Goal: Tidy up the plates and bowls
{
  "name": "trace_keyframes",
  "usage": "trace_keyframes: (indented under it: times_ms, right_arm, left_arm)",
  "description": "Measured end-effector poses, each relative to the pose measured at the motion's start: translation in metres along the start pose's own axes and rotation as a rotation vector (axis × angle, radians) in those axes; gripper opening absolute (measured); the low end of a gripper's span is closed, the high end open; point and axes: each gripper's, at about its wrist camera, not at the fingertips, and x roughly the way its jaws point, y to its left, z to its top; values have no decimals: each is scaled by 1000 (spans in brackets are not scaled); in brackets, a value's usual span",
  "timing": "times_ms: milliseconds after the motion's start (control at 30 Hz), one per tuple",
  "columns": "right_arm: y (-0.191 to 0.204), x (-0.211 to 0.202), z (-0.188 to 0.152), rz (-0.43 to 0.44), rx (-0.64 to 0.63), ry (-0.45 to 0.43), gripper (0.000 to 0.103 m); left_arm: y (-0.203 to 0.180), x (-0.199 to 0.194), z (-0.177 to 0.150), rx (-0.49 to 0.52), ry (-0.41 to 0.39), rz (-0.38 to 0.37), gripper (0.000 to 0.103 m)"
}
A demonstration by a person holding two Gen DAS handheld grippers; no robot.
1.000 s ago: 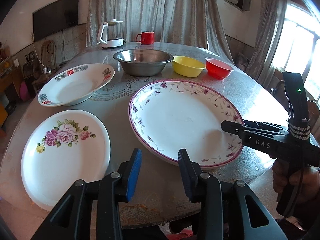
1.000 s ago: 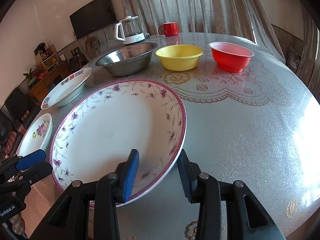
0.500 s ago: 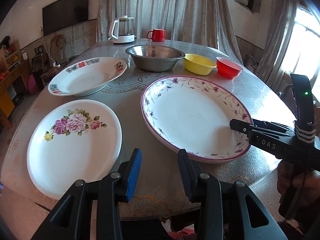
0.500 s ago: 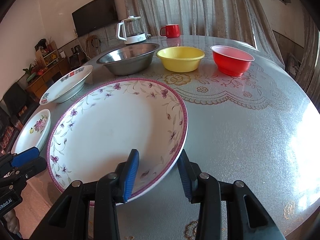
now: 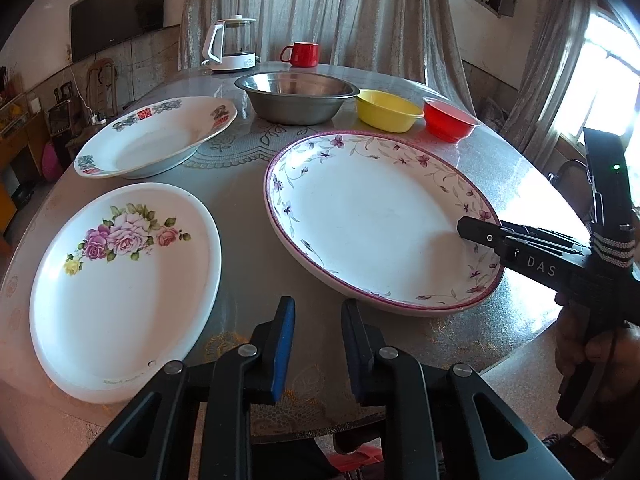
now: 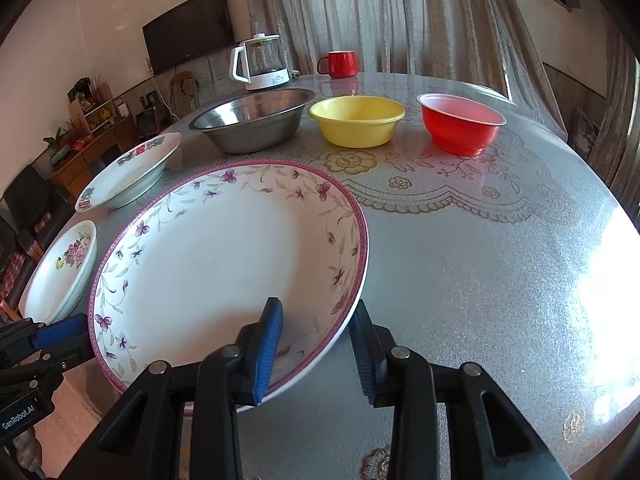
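Centrally, bench (image 6: pixel 500 260) carries purple-rimmed plate (image 6: pixel 208 264), its near rim between the parted jaws of the right hand-held gripper (image 6: pixel 316 356), contact unclear. Lower centre, left hand-held gripper (image 5: pixel 318 344) gapes, holding nothing, beside rose plate (image 5: pixel 120 280).

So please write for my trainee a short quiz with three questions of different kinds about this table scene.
1. True or false: the right gripper has its jaws on either side of the rim of the purple-flowered plate.
2. Which bowl stands between the other two? A) steel bowl B) yellow bowl C) red bowl
3. Fill in: the left gripper holds ____.

Key: 1 true; 2 B; 3 nothing
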Motion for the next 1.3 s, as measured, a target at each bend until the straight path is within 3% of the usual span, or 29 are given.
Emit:
trace_keyframes:
  times_ms: [500,700,767,1000,1100,1133,1233,1300]
  right_arm:
    - [-5,4,18,74,37,-12,31]
    - [-9,6,31,18,14,-33,27]
    - [-9,10,32,-18,-4,-27,20]
    - [-14,17,41,-28,-5,-29,14]
    - [-18,21,44,-20,20,-8,15]
    - [-19,23,45,-15,22,-1,15]
    - [-17,25,44,-20,15,4,17]
    - [-16,26,44,-21,15,7,17]
  left_arm:
    - [-18,13,12,50,6,-61,19]
    - [-23,23,23,47,14,-108,19]
    - [-25,26,26,56,10,-104,19]
    - [-21,34,33,28,25,-120,19]
    - [-16,30,30,7,18,-153,27]
    - [-13,27,29,-12,4,-162,36]
    - [-1,20,32,-75,-22,-191,39]
    - [3,19,36,-83,-37,-164,43]
